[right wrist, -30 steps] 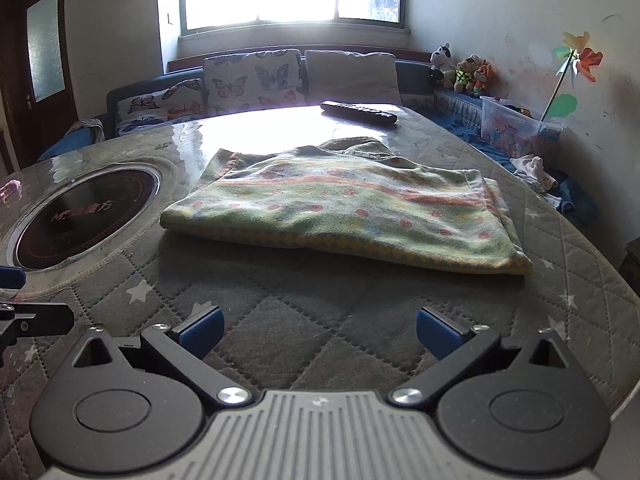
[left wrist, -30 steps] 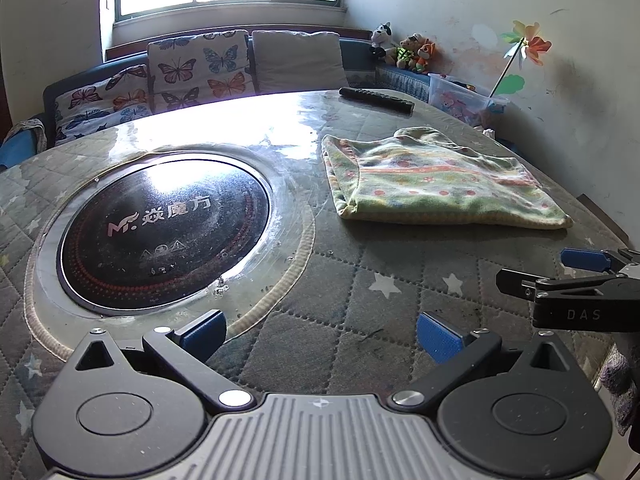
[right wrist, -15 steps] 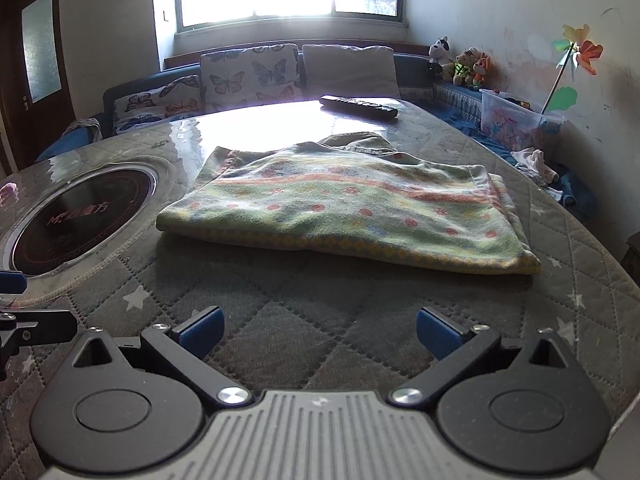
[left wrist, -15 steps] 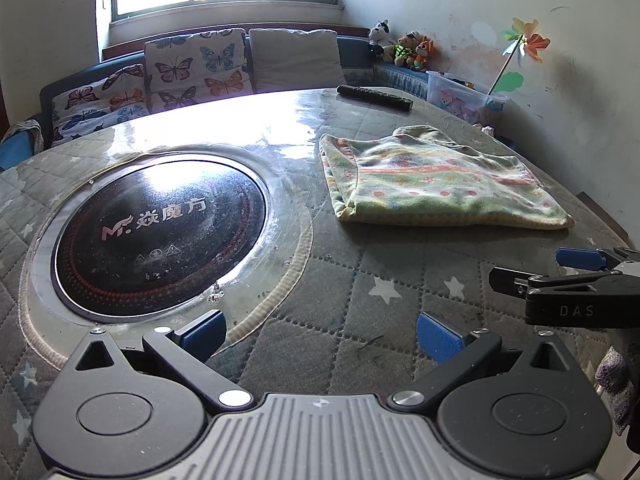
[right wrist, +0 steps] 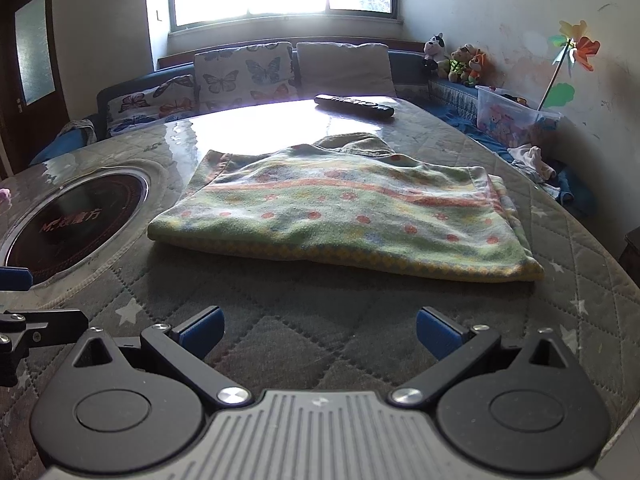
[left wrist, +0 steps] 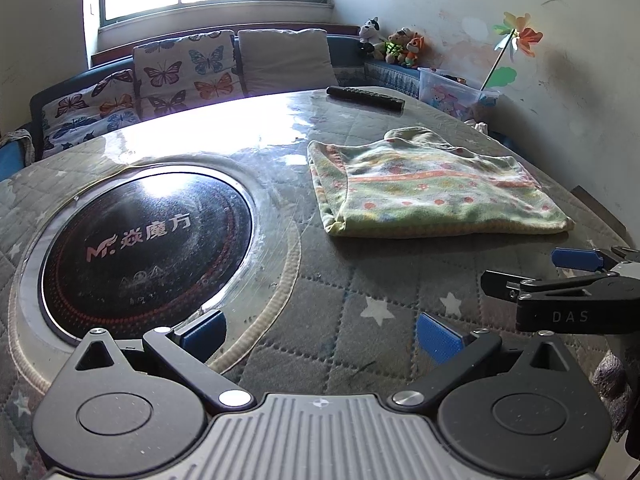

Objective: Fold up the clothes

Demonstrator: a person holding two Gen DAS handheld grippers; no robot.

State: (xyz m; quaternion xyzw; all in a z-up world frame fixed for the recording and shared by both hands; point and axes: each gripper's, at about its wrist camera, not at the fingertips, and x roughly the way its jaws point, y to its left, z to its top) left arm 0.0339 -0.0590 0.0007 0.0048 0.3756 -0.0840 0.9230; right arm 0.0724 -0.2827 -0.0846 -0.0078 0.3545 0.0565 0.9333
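A folded green garment with orange dots and stripes [left wrist: 432,192] lies flat on the quilted table; it also shows in the right wrist view [right wrist: 344,216]. My left gripper [left wrist: 320,330] is open and empty, low over the table near its front edge, left of the garment. My right gripper [right wrist: 318,330] is open and empty, a short way in front of the garment's near folded edge. The right gripper also shows in the left wrist view [left wrist: 560,276] at the right.
A round black induction hob [left wrist: 140,248] is set in the table on the left. A black remote [left wrist: 364,97] lies at the far edge. A sofa with butterfly cushions [right wrist: 244,76], plush toys and a plastic box [right wrist: 508,120] stand behind the table.
Both grippers have drawn back slightly and tilted a little; the garment lies unmoved. Both stay open.
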